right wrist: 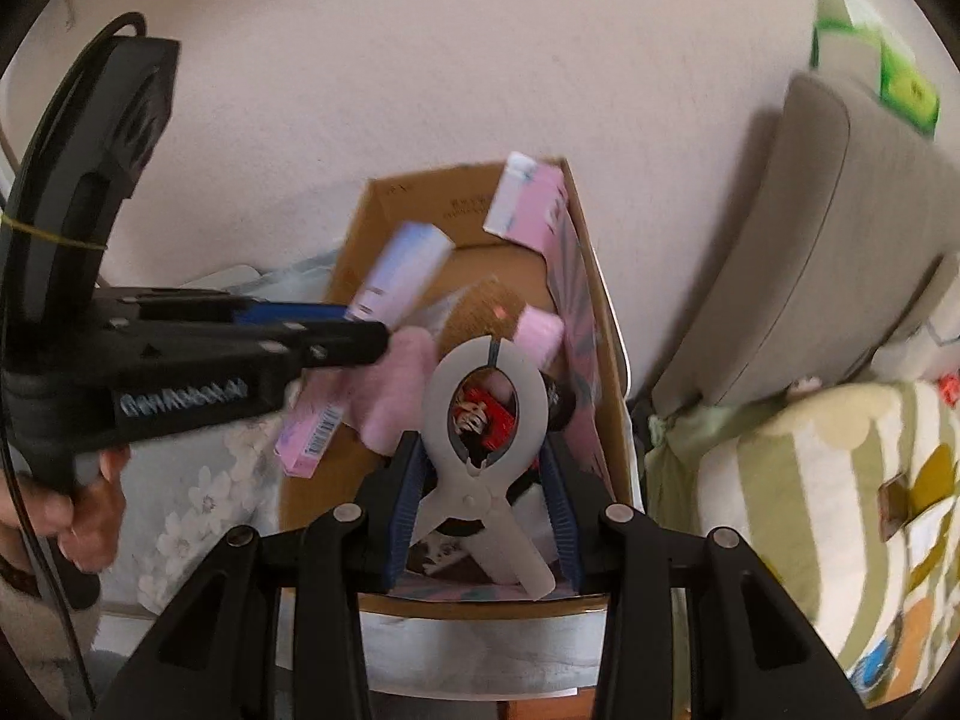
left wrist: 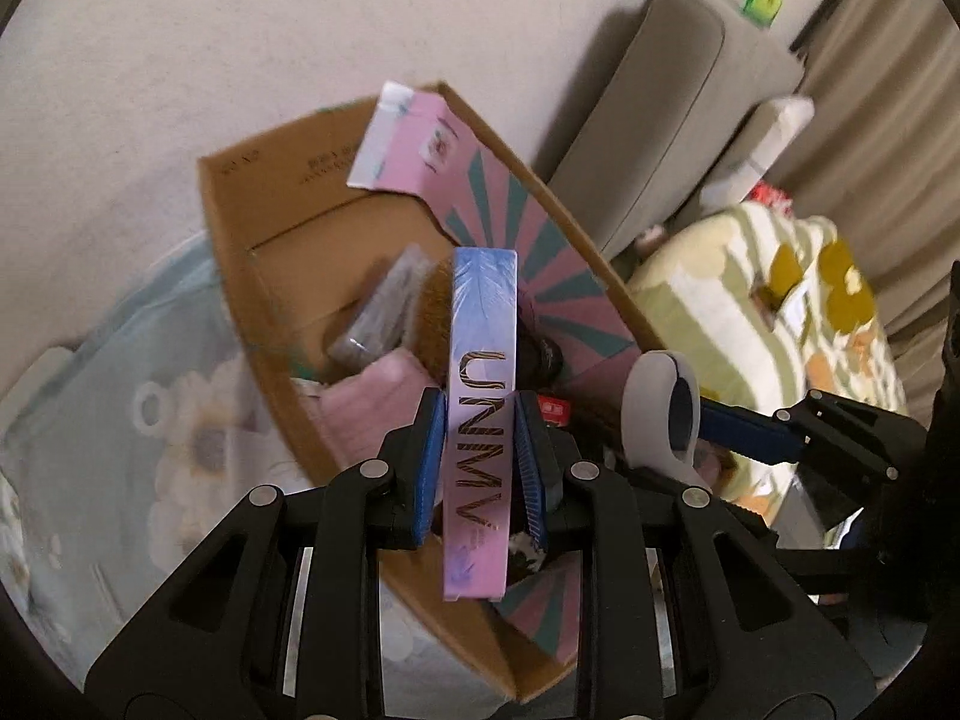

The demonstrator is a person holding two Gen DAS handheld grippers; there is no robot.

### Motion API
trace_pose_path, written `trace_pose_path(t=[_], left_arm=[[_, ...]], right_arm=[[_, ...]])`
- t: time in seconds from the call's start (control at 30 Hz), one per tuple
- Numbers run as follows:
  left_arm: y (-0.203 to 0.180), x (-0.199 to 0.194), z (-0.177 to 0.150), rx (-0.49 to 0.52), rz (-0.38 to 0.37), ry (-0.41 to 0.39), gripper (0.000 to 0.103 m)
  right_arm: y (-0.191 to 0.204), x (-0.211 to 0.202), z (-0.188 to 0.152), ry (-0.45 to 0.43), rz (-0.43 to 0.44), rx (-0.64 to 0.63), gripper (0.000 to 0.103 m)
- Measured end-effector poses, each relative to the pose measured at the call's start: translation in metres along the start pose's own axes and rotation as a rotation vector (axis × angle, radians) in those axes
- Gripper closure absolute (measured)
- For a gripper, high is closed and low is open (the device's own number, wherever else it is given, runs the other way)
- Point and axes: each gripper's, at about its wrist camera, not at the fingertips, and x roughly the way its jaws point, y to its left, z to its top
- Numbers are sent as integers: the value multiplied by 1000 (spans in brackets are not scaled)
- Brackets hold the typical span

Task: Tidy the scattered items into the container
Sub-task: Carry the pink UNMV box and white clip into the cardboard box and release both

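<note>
My left gripper [left wrist: 480, 456] is shut on a long pink-and-blue carton [left wrist: 483, 372] with dark lettering, held above an open cardboard box [left wrist: 240, 228]. From the right wrist view the same carton [right wrist: 396, 282] slants over the box [right wrist: 606, 324], with the left gripper [right wrist: 372, 330] on it. My right gripper [right wrist: 480, 480] is shut on a big white plastic clamp [right wrist: 480, 426], over the box's near end. The left wrist view shows that clamp [left wrist: 657, 414] at the right, with one blue finger [left wrist: 744, 429] behind it. The box holds a pink cloth [right wrist: 390, 384], a brown round thing [right wrist: 486, 306] and a red pack [right wrist: 492, 417].
A pink-and-teal striped flat carton [left wrist: 528, 240] leans inside the box's right wall. The box stands on a pale floral cloth [left wrist: 150, 396]. A grey cushioned seat back [right wrist: 840, 228] and a green-striped blanket [right wrist: 810, 510] lie to the right. A plain wall [right wrist: 420, 60] rises behind. A hand [right wrist: 90, 510] grips the left tool.
</note>
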Motion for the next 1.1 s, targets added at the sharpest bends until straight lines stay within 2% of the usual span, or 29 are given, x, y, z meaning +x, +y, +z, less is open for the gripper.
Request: trace_pose_path(t=[0.17,0.33,0.4,0.47,0.5,0.53,0.6,0.83,0.97,1.1], left_arm=[[-2,15,4,-2,33,24,82],[-6,18,12,-4,52,18,82],[-5,11,14,-18,54,-5,78],[-3,3,16,-43,71,-32,44],[-1,-3,17,-56,90,-54,14],[2,-13,17,-68,106,-100,4],[8,-29,18,-83,104,-149,4],[35,-65,15,-130,177,-198,4],[49,-82,5,-178,159,-214,4],[55,-103,-7,-183,158,-242,4]], right_arm=[[-15,19,-2,16,53,2,67],[-22,25,1,21,85,-12,67],[-23,28,2,25,101,-24,66],[-21,28,4,32,112,-47,64],[-20,27,5,26,99,-60,61],[-19,25,6,13,81,-76,60],[-19,22,9,-15,62,-93,60],[-32,10,18,-55,101,-31,60],[-30,-1,19,-78,108,-12,60],[-19,-11,19,-98,104,-14,60]])
